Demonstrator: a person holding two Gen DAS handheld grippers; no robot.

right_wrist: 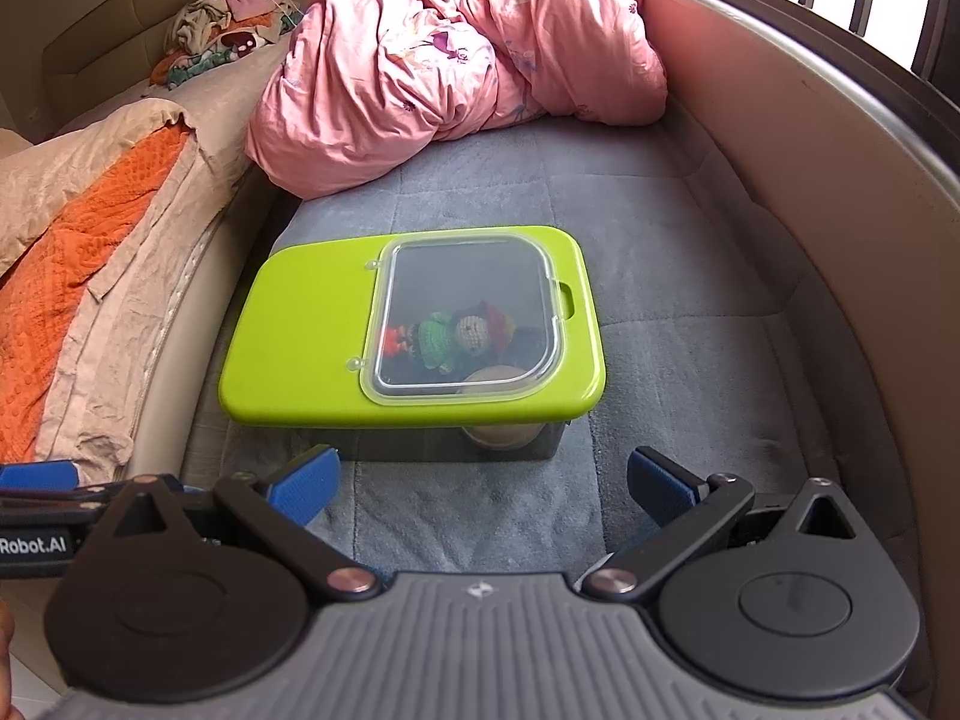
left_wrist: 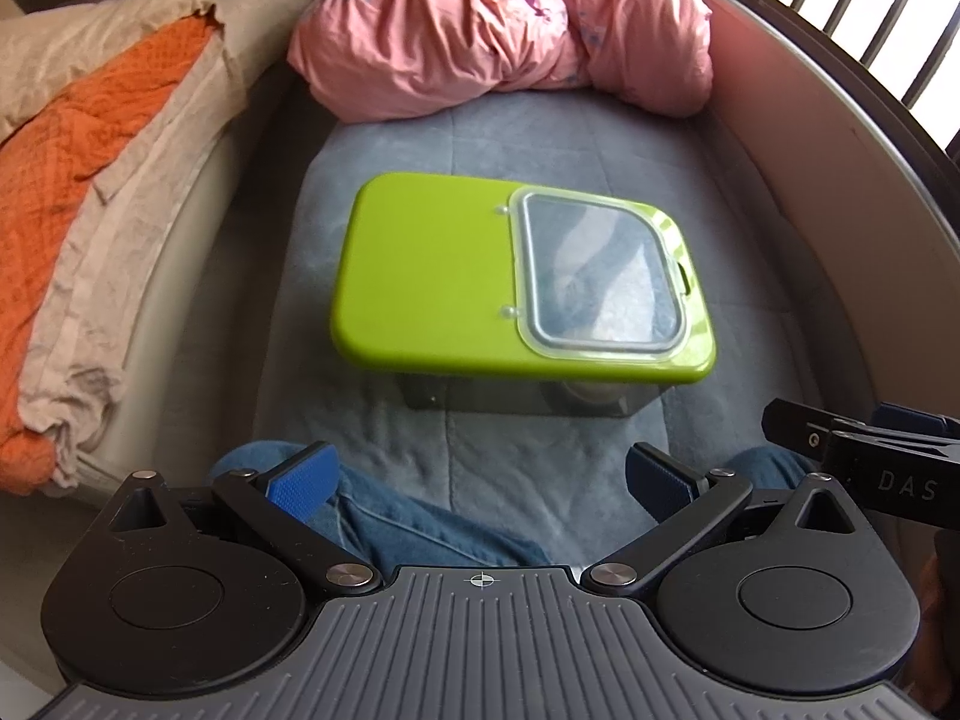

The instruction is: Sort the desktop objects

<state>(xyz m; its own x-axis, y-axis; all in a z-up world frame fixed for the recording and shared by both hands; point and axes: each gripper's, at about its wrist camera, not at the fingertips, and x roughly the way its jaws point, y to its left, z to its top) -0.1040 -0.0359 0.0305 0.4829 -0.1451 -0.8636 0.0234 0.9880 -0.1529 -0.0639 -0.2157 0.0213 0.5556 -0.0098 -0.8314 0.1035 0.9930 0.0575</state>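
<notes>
The box [right_wrist: 414, 330] sits mid-frame on the grey mat [right_wrist: 660, 228], bare mat all round. A padded wall [right_wrist: 780, 138] curves along the right and a pink quilt [right_wrist: 420, 60] fills the top. Lime lid shut, clear hatch showing a knitted doll [right_wrist: 468, 336]. Left gripper [left_wrist: 480, 480] and right gripper [right_wrist: 483, 480] both hang wide open, holding nothing, low in frame.

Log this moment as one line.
left gripper: open, empty | right gripper: open, empty | green-lidded box: shut, on grey blanket | knitted doll: inside
</notes>
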